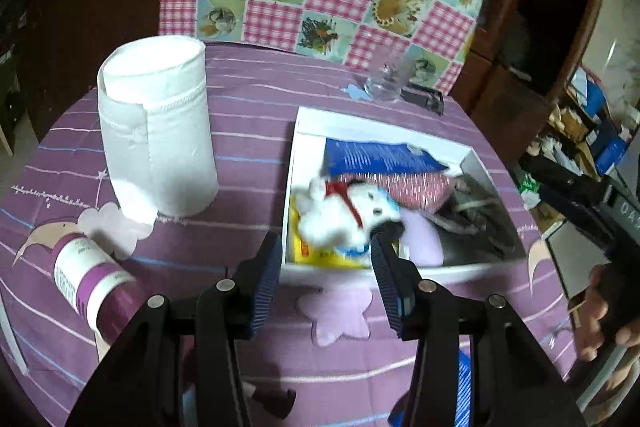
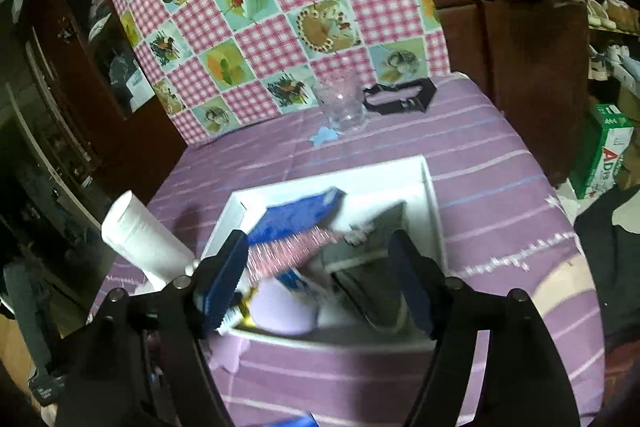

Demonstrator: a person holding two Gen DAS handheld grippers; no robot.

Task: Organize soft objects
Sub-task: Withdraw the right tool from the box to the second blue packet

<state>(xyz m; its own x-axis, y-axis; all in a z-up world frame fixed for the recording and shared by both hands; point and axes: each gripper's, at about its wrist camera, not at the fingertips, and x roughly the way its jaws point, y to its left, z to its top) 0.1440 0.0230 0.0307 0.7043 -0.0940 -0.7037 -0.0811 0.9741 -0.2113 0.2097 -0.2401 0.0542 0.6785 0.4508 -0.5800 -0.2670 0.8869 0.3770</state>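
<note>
1. One white box [image 1: 298, 147] sits on the desk [image 1: 248, 115], right of centre in the left wrist view and at centre in the right wrist view.
2. The box holds soft things, counted as far as the blur allows: one white plush toy [image 1: 344, 215] with a red ribbon, one blue pack [image 1: 376, 157], one red-and-white cloth [image 1: 404, 187], one lilac pad [image 1: 424, 239], one yellow packet [image 1: 316, 253] and one grey bundle [image 1: 476, 215].
3. The toy lies at the near left of the box, on the yellow packet; the blue pack lies at the far side, the grey bundle on the right.
4. One left gripper [image 1: 326, 267] hangs at the near wall of the box, at lower centre. Its jaws stand partly apart; the toy lies just beyond them, and the right fingertip may touch it, but the blur leaves that unclear.
5. One right gripper [image 2: 320, 287] hangs over the box with its jaws wide and nothing pressed between the pads.
6. One paper roll [image 1: 160, 131] stands upright at left of the left wrist view, apart from the box.
7. One purple-labelled bottle [image 1: 94, 279] lies on its side at lower left.
8. One clear glass [image 2: 342, 107] stands at the far edge of the desk, with one black frame [image 2: 400, 97] just to its right.
9. One checked cloth [image 2: 272, 15] hangs behind the desk.
10. A person's hand [image 1: 604, 315] shows at the right edge.
</note>
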